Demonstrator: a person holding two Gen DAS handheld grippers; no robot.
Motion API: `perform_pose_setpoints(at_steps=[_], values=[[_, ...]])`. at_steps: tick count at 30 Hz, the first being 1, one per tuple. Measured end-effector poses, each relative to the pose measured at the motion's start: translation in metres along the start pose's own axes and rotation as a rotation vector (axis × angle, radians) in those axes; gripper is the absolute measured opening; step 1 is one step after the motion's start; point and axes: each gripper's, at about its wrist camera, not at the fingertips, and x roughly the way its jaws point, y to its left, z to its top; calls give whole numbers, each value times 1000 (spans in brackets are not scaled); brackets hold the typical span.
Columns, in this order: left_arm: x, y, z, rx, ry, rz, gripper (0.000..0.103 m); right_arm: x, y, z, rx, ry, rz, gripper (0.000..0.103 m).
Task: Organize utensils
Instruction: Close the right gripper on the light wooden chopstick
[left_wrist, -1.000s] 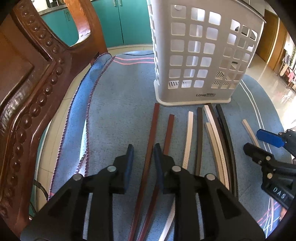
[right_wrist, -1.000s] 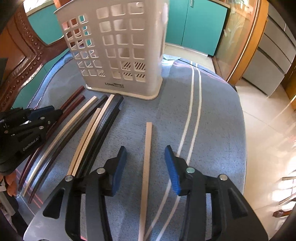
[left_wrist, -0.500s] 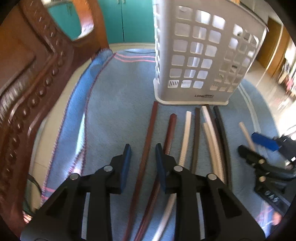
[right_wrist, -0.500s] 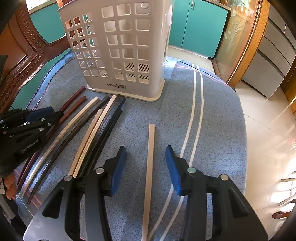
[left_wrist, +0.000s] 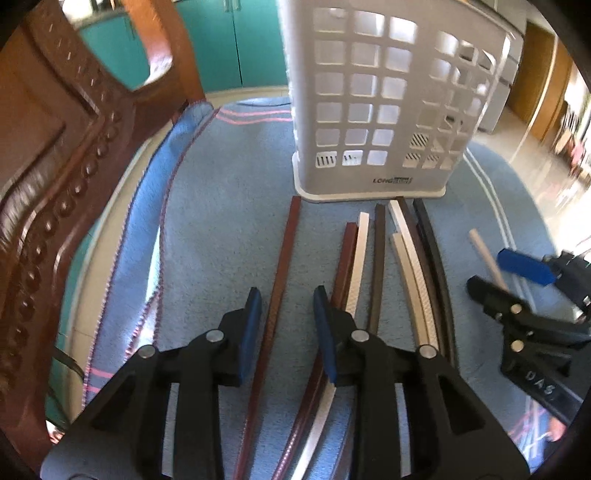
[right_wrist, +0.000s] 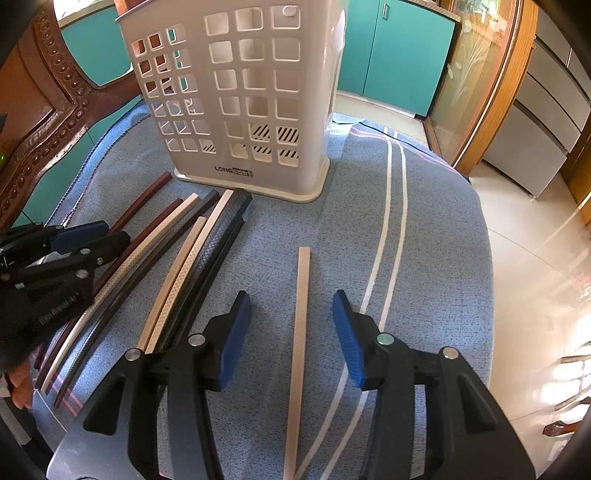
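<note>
1. Blue cloth (left_wrist: 229, 206) covers the table, with teal cupboards beyond. Seen from the left wrist, the left gripper (left_wrist: 287, 306) straddles a reddish-brown chopstick (left_wrist: 280, 280), its jaws opening and clear of it, seemingly lined up for a lengthwise pick. More chopsticks (left_wrist: 373, 266) lie side by side to the right, tips near the white basket (left_wrist: 369, 110), likely their destination.

2. Seen from the right wrist, the right gripper (right_wrist: 291, 325) is spread and opening around a lone pale chopstick (right_wrist: 301, 314), untouched. It lies apart from the rest, right of them, nearer than the basket (right_wrist: 243, 92).
</note>
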Motion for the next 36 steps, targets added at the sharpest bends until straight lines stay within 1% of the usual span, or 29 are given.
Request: perform_pose_setpoints(at_steps=[2,4,6,14,16,17,20,31,33,34,35,36], values=[[-1,-3,-1,7,-3,13,33,0,0,0,0,0,1,48],[-2,-2,-1,-2,-2,18,39,0,0,0,0,0,1,48],[-5,-1,-2,-10,-1,20,43,0,0,0,0,0,1,49],[-10,2,-6,-16,2,9,43,0,-1,0,1,0,1,49],[-10,4,-5,-20,3,7,44,0,1,1,1,0,-5,51],[-2,11,-1,-21,4,6,45,1,0,1,2,0,-7,52],[4,16,2,-22,4,13,47,0,1,1,3,0,-8,54],[8,21,4,-29,8,0,47,1,1,1,0,1,-3,54],[10,22,4,-30,9,-6,47,1,1,1,0,0,11,54],[10,23,4,-30,10,-9,47,1,0,1,-3,0,21,54],[11,24,4,-35,13,-15,46,1,0,1,-5,-1,29,51],[11,25,4,-41,15,-29,42,0,1,1,-7,-4,35,44]])
